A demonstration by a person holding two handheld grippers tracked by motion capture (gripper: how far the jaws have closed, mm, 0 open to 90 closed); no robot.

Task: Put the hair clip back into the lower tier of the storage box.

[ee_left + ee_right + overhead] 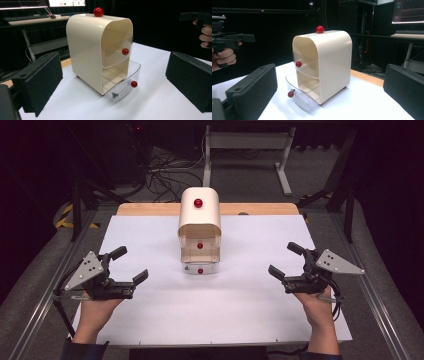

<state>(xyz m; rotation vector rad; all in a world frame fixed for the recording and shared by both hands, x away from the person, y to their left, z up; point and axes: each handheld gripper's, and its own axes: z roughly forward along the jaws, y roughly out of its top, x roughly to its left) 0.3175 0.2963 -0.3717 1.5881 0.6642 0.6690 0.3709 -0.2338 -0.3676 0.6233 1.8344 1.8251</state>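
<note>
A cream two-drawer cabinet with a red knob on top stands at the table's middle back. Its clear upper drawer is pushed in. The clear lower drawer is pulled out; a small dark object lies in it. Each drawer has a red knob. My left gripper hovers open at the left, clear of the cabinet. At the right my right gripper is open too, nothing between its jaws. In the right gripper view the cabinet sits between the jaws, farther off.
White sheet covers the table, with a wooden strip at the back edge. A desk frame and cables stand behind on the floor. Wide bare surface lies between both grippers and in front of the cabinet.
</note>
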